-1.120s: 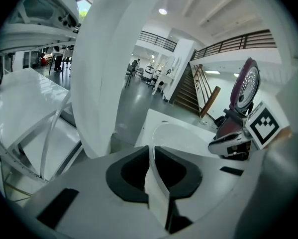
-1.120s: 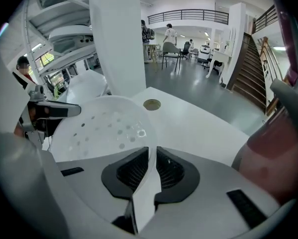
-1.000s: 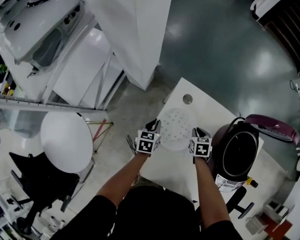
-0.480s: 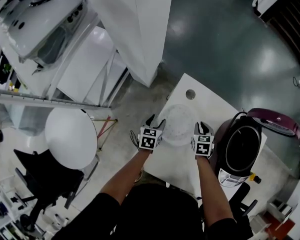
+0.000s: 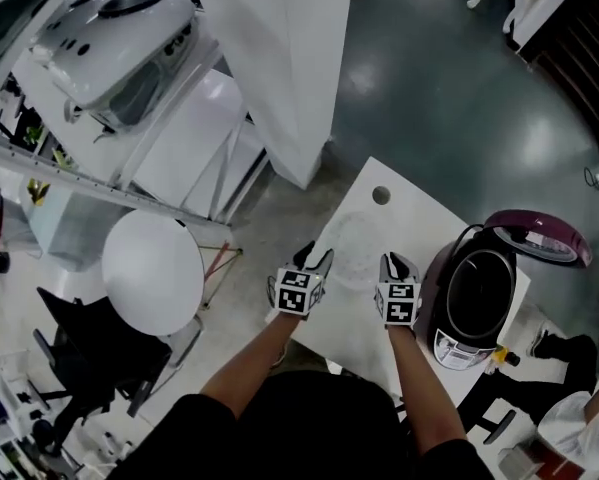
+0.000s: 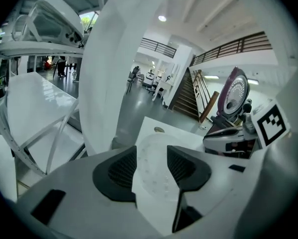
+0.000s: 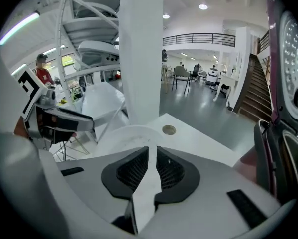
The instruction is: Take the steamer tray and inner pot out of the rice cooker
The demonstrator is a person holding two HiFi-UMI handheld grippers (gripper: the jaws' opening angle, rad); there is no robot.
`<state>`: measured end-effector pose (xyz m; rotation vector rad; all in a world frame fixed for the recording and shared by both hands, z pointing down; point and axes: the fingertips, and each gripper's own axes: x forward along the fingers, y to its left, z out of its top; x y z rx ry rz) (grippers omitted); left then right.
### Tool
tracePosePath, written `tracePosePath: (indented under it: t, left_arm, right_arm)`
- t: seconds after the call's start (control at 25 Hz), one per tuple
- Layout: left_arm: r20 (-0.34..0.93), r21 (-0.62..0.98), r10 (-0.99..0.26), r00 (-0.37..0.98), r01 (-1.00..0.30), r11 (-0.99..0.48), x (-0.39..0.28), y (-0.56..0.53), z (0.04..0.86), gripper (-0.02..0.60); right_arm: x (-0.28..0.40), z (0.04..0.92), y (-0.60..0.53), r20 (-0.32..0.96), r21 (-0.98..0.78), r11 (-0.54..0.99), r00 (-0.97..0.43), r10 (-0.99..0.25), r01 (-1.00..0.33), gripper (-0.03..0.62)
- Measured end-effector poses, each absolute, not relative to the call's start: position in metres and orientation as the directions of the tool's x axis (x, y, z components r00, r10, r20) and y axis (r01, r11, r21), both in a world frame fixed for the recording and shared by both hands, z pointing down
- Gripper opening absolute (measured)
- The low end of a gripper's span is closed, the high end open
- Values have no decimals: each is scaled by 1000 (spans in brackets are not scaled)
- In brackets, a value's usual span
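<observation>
The round white perforated steamer tray [image 5: 351, 250] lies flat on the white table [image 5: 364, 333], left of the rice cooker [image 5: 476, 303]. The cooker's maroon lid [image 5: 539, 243] stands up over a dark round opening. My left gripper [image 5: 316, 255] is at the tray's left edge. Its jaws have just been opening and stand wide apart, with the tray [image 6: 151, 169] showing beyond them, untouched. My right gripper [image 5: 399, 262] hovers at the tray's right edge. In the right gripper view its jaws [image 7: 152, 149] leave only a thin slit, and the tray's rim [image 7: 121, 136] curves ahead of them.
A cable hole [image 5: 381, 195] sits at the table's far end. A white pillar [image 5: 289, 68] rises behind the table and a round white stool [image 5: 151, 273] stands to the left. Someone's legs [image 5: 579, 418] show at the lower right, near the cooker.
The left jaws have let go of the tray's rim and opened wide. Both grippers have lifted and drawn back a little from the tray, which stays on the table.
</observation>
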<state>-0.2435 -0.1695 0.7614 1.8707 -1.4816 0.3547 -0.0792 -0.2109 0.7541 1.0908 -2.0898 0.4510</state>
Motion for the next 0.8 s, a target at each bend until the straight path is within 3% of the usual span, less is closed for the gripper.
tracePosePath:
  t: [0.2, 0.32, 0.48, 0.8]
  left_arm:
    - [512, 408, -793, 329, -906, -112, -237, -157, 717, 110]
    - [457, 361, -846, 273, -927, -104, -245, -155, 684, 37]
    - [418, 313, -875, 245, -943, -115, -247, -150, 647, 23]
    - [329, 307, -881, 340, -921, -240, -192, -160, 592, 21]
  right_arm:
    - [-87, 721, -204, 685, -20, 572, -428, -590, -820, 24]
    - [-88, 691, -202, 641, -29, 557, -443, -626, -830, 14]
    - [-78, 644, -192, 575, -64, 524, -461, -676, -849, 6]
    - [-12, 583, -176, 488, -35, 447, -405, -773, -894, 6]
